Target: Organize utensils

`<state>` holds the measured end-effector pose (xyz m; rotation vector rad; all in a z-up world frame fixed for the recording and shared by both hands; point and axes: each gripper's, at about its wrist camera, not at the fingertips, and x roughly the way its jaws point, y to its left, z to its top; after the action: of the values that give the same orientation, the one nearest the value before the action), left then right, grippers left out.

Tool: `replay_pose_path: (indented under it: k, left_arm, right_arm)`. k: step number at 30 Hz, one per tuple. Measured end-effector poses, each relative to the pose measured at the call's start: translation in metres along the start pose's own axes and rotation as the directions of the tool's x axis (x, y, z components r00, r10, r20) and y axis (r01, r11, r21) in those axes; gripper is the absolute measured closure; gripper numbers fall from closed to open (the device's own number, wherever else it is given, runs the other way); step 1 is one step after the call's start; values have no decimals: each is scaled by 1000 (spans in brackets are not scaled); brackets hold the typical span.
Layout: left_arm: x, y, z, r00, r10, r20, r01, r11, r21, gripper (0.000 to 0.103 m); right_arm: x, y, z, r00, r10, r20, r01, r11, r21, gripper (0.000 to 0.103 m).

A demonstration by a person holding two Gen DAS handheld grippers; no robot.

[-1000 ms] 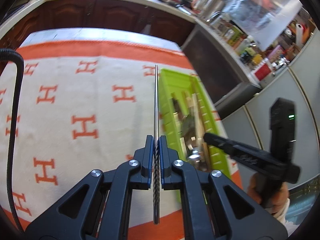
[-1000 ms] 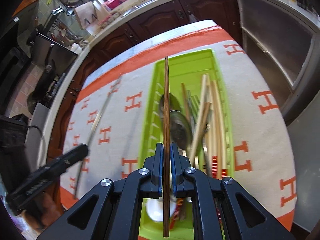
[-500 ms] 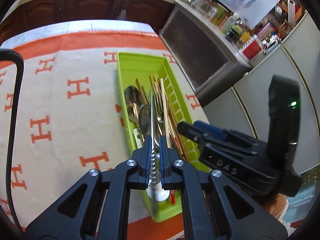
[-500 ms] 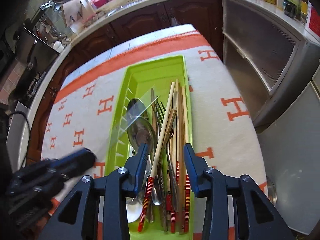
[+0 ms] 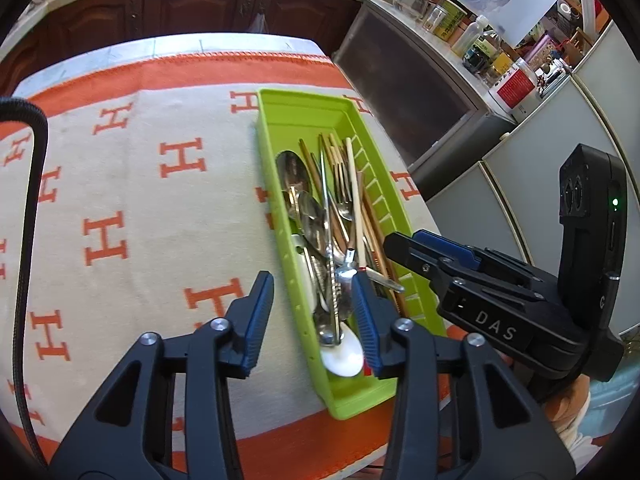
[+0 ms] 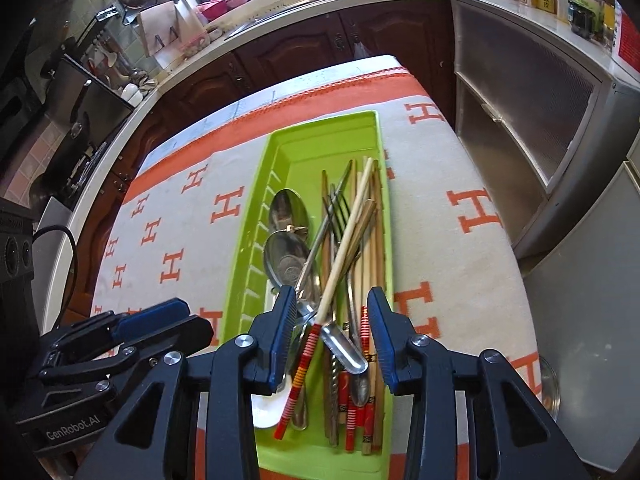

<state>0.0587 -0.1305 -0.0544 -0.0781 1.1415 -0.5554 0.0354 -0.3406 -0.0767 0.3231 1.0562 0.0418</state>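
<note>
green tray (image 5: 304, 120) sits directly under both tools, long axis running away from the cameras, utensils (image 6: 340, 240) lying lengthwise in it. left gripper (image 5: 312, 308) straddles the tray's left wall; its jaws have just been opening and pinch nothing. right gripper (image 6: 332, 332) is half spread over the red-banded chopstick (image 6: 304, 364), empty too. both equally near.

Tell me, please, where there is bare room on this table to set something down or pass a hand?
The tablecloth lies bare from the green tray to its orange border, and also in a narrower strip on the tray's other side. The tray's far end is bare too. Its near half is crowded with utensils, under both claws.
</note>
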Motion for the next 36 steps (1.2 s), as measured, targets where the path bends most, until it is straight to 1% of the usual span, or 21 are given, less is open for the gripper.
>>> replay_pose_path:
  k: [2, 7, 13, 15, 17, 18, 19, 22, 24, 26, 28, 30, 32, 35, 36]
  left_arm:
    - [-5, 2, -2, 1000, 17, 7, -17, 1000, 7, 63]
    - [-18, 9, -8, 998, 58, 20, -59, 998, 15, 54]
    - [-33, 21, -18, 989, 146, 37, -146, 989, 11, 54]
    - [-38, 26, -22, 981, 188, 45, -188, 982, 6, 54]
    - [-46, 32, -27, 966, 251, 66, -251, 968, 1, 53]
    - [-51, 34, -30, 957, 279, 79, -280, 960, 0, 52]
    - [-55, 36, -31, 950, 299, 90, -301, 954, 0, 47]
    - [-73, 40, -37, 919, 367, 141, -369, 929, -12, 40]
    - [-88, 41, -42, 894, 408, 184, -411, 911, -23, 38]
    - [-100, 41, -46, 873, 435, 220, -439, 898, -34, 34]
    - [-112, 41, -50, 855, 453, 253, -456, 888, -52, 27]
    - [-125, 40, -53, 838, 462, 289, -461, 884, -76, 25]
    - [-135, 38, -54, 825, 469, 316, -465, 880, -94, 24]
    - [-148, 36, -56, 809, 476, 346, -463, 878, -123, 23]
    - [-151, 35, -58, 806, 478, 349, -462, 877, -134, 23]
  right_arm:
    - [-2, 4, -2, 1000, 6, 4, -6, 1000, -8, 66]
    - [-9, 16, -7, 1000, 20, 10, -20, 999, -41, 66]
    - [-17, 33, -15, 999, 49, 13, -48, 996, -71, 66]
    - [-22, 40, -19, 998, 53, 23, -51, 995, -85, 66]
    - [-26, 46, -21, 998, 58, 31, -55, 994, -97, 66]
    - [-29, 49, -22, 997, 62, 36, -58, 993, -101, 66]
    - [-32, 53, -24, 997, 67, 42, -63, 992, -106, 66]
    - [-44, 64, -29, 994, 86, 61, -78, 990, -114, 66]
    - [-54, 72, -32, 992, 102, 79, -92, 988, -124, 65]
    - [-67, 82, -36, 988, 119, 101, -104, 985, -140, 64]
    - [-78, 92, -39, 984, 133, 119, -114, 982, -152, 62]
    - [-89, 102, -41, 979, 152, 139, -129, 978, -163, 58]
    - [-101, 112, -46, 972, 156, 174, -126, 976, -176, 54]
    - [-115, 126, -53, 967, 152, 207, -111, 974, -196, 51]
    - [-119, 130, -56, 965, 150, 215, -106, 973, -203, 50]
